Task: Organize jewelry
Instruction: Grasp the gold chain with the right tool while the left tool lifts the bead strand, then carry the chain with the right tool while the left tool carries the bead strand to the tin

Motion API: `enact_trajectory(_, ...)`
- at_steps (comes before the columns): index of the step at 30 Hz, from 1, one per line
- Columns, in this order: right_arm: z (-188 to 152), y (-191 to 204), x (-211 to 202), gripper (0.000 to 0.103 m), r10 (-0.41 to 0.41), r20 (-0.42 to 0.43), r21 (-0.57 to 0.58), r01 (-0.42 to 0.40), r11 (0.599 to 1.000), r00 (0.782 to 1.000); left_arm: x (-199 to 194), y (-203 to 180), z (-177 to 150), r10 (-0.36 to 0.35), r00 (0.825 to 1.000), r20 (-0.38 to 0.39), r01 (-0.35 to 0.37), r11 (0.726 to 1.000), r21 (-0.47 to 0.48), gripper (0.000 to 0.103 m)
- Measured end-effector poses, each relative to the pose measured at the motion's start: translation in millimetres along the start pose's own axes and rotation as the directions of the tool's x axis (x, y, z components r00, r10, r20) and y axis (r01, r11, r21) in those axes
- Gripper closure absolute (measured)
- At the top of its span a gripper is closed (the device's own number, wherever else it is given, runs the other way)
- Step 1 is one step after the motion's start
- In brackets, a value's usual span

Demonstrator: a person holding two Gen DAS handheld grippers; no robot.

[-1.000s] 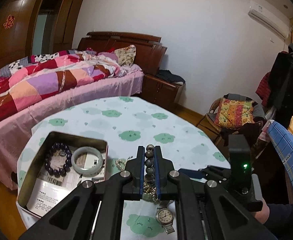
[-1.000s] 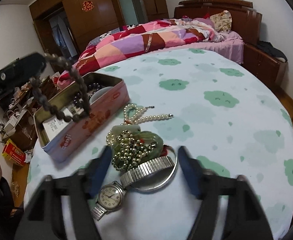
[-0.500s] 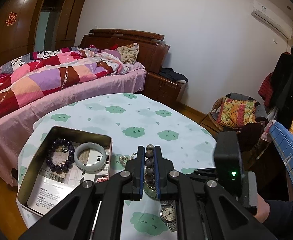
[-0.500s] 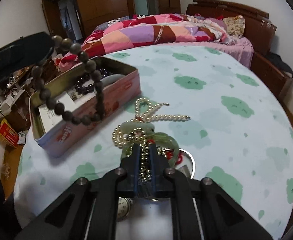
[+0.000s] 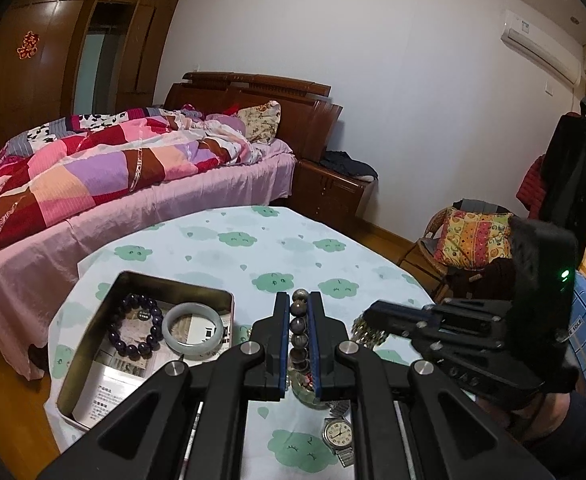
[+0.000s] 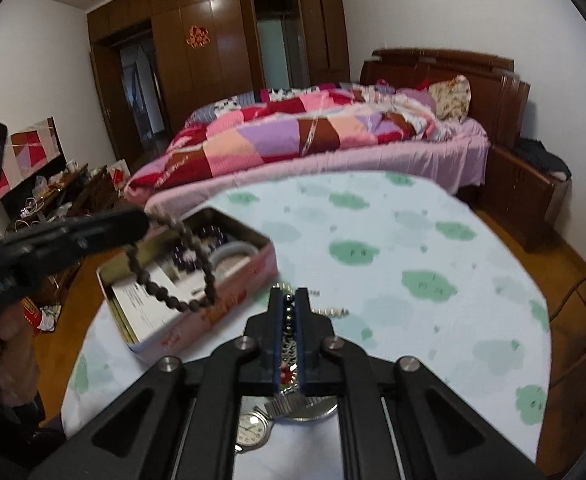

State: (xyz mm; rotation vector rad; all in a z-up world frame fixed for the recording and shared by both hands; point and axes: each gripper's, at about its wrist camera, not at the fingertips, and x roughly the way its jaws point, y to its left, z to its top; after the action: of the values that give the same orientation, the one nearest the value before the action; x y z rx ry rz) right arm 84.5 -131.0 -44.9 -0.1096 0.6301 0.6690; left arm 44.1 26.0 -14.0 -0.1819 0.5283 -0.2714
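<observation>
My left gripper (image 5: 298, 300) is shut on a brown bead bracelet (image 5: 297, 328), held above the table; the bracelet hangs from it as a loop in the right wrist view (image 6: 181, 272), over the open tin box (image 6: 221, 300). The tin (image 5: 93, 360) holds a purple bead bracelet (image 5: 135, 330) and a pale jade bangle (image 5: 195, 330). My right gripper (image 6: 289, 296) is shut on a beaded necklace (image 6: 289, 332), lifted off the table; it also shows in the left wrist view (image 5: 367, 332). A wristwatch (image 6: 253, 426) and a silver bangle (image 6: 317, 410) lie below.
The round table (image 6: 413, 240) has a cloud-print cloth. A loose strand of pearls (image 6: 333, 312) lies by the tin. A bed (image 5: 113, 168) stands behind the table, and a chair with a cushion (image 5: 473, 236) is at the right.
My right gripper closed on the beaded necklace and lifted it off the table. My left gripper rose with the brown bracelet, staying by the tin.
</observation>
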Motion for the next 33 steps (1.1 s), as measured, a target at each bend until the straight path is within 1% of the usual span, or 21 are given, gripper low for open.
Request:
enact_trajectory(3,8,3,-5,0.096,0.002,0.024,-0.012,-0.002,1.0,1.0,-2,2,1,0.003,1.0,0.006,-0.003,1.0,-0.003,0.096)
enact_trajectory(10,21,10,-12,0.096,0.01,0.068,-0.037,-0.008,0.999,0.998,1,6,2,0.022,1.0,-0.006,-0.022,1.0,-0.011,0.096)
enact_trajectory(17,36,18,-17,0.096,0.015,0.105,-0.073,-0.008,0.997,0.994,-3,6,10,0.033,0.999,0.013,-0.033,0.999,0.013,0.096)
enact_trajectory(23,52,31,-16,0.096,0.033,0.135,-0.112,-0.018,0.994,0.99,-4,12,19,0.071,0.997,0.024,-0.072,0.997,0.021,0.096)
enact_trajectory(33,69,51,-4,0.096,0.082,0.153,-0.152,-0.058,0.987,0.985,-9,27,32,0.142,0.989,0.051,-0.144,0.989,0.036,0.096)
